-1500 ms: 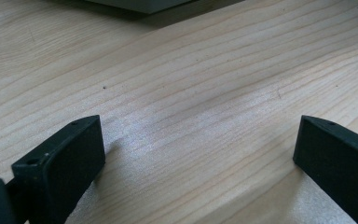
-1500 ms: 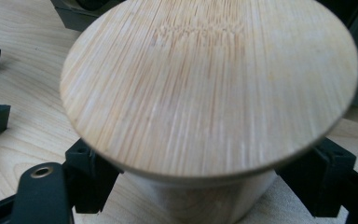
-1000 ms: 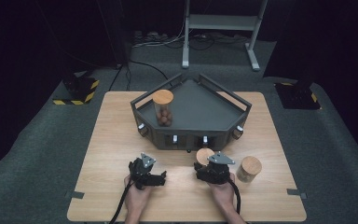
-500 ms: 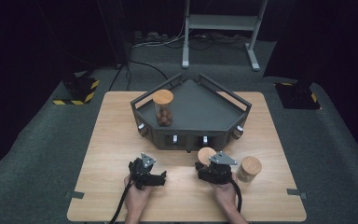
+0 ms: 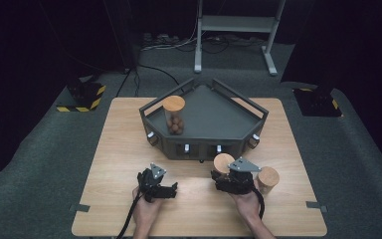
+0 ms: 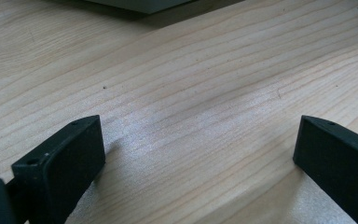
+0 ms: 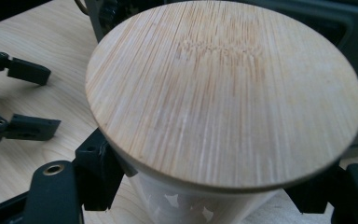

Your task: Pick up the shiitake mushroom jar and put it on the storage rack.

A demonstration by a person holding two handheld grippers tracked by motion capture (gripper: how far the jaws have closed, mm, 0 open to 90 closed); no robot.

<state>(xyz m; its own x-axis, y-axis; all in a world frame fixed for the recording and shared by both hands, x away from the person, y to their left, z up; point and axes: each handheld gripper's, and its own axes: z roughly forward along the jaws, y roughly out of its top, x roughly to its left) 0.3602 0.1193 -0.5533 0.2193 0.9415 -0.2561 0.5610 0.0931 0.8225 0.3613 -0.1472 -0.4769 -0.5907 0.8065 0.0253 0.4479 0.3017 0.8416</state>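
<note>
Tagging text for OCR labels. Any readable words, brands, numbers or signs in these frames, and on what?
None readable.
Bamboo lid of the jar in the right gripper: faint mark near its top, too blurred to read.
Tray front: small white knobs, no lettering legible.
Floor block: yellow-black hazard stripes, no words.
Table: bare wood grain.

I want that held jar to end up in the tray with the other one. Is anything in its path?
Only the tray's front wall, which rises between the held jar in the right gripper and the tray floor; the jar must clear it. The floor beside the jar already inside looks free.
</note>
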